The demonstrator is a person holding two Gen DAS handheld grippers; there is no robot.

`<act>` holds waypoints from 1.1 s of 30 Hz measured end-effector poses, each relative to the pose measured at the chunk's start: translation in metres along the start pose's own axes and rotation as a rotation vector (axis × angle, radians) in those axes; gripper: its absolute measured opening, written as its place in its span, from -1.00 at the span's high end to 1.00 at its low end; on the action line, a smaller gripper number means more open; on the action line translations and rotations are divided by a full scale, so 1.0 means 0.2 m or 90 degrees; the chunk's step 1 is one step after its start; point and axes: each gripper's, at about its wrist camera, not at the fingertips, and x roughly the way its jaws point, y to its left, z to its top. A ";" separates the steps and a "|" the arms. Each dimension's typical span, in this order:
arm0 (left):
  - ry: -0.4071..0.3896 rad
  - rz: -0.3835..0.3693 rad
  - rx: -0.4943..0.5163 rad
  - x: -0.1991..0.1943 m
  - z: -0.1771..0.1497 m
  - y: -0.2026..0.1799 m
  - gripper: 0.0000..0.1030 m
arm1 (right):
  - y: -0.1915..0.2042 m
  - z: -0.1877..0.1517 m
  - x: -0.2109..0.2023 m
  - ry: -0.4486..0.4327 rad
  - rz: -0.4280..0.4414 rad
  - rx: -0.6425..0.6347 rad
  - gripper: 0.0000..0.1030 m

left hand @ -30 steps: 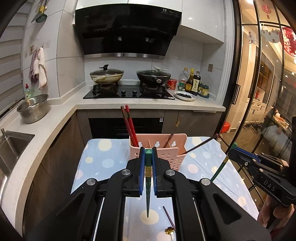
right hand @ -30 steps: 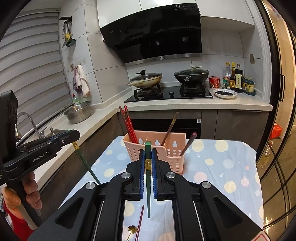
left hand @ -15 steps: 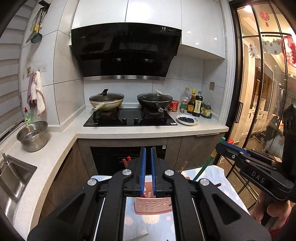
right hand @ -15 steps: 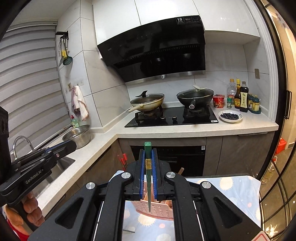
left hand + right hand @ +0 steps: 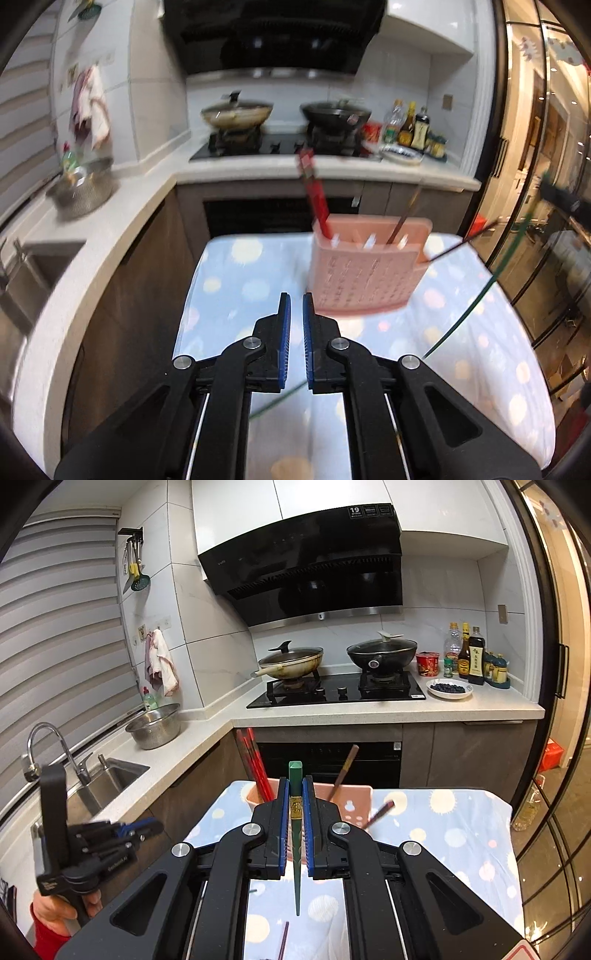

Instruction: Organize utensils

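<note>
Here, a home kitchen: a stove with two pans at the back, a sink to the left, and in front a table (image 5: 461, 834) under a pale blue cloth with dots. Near the far end of the table stands a pink holder (image 5: 364, 266) with slotted walls and several compartments. A bundle of red chopsticks (image 5: 314, 192) stands upright in its left compartment, and two dark brown chopsticks lean out of compartments further right, so part of the sorting looks done.

The right tongs (image 5: 295, 812) are clenched on a green chopstick (image 5: 295, 853), held just short of the holder with its thick end up and its thin tip pointing down toward the cloth. The left tongs (image 5: 294, 332) grasp nothing; their blue pads sit with a narrow gap between them, hovering over the table to the left of the holder.

A second green chopstick (image 5: 271, 402) appears to lie on the cloth below the left tongs, though the left view is blurred. A thin dark stick (image 5: 283, 938) also lies on the cloth at the near edge. By this reckoning, the held green one has yet to go in, and at least two loose pieces are left.
</note>
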 end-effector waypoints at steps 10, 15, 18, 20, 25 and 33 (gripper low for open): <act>0.149 0.078 -0.069 0.16 -0.52 0.41 0.87 | 0.04 -0.22 -0.14 0.034 -0.020 0.023 0.87; 0.184 0.066 -0.063 0.26 -0.62 0.47 0.85 | 0.06 -0.29 -0.18 0.044 -0.032 0.041 0.87; 0.193 0.056 -0.037 0.31 -0.66 0.47 0.50 | 0.08 -0.30 -0.20 0.043 -0.043 0.043 0.87; 0.204 0.046 -0.022 0.35 -0.68 0.48 0.45 | 0.09 -0.30 -0.21 0.041 -0.052 0.045 0.87; 0.209 0.036 -0.010 0.38 -0.74 0.48 0.35 | 0.12 -0.30 -0.23 0.041 -0.068 0.048 0.87; 0.214 0.013 -0.031 0.30 -0.80 0.45 0.62 | 0.20 -0.37 -0.27 0.064 -0.064 0.042 0.87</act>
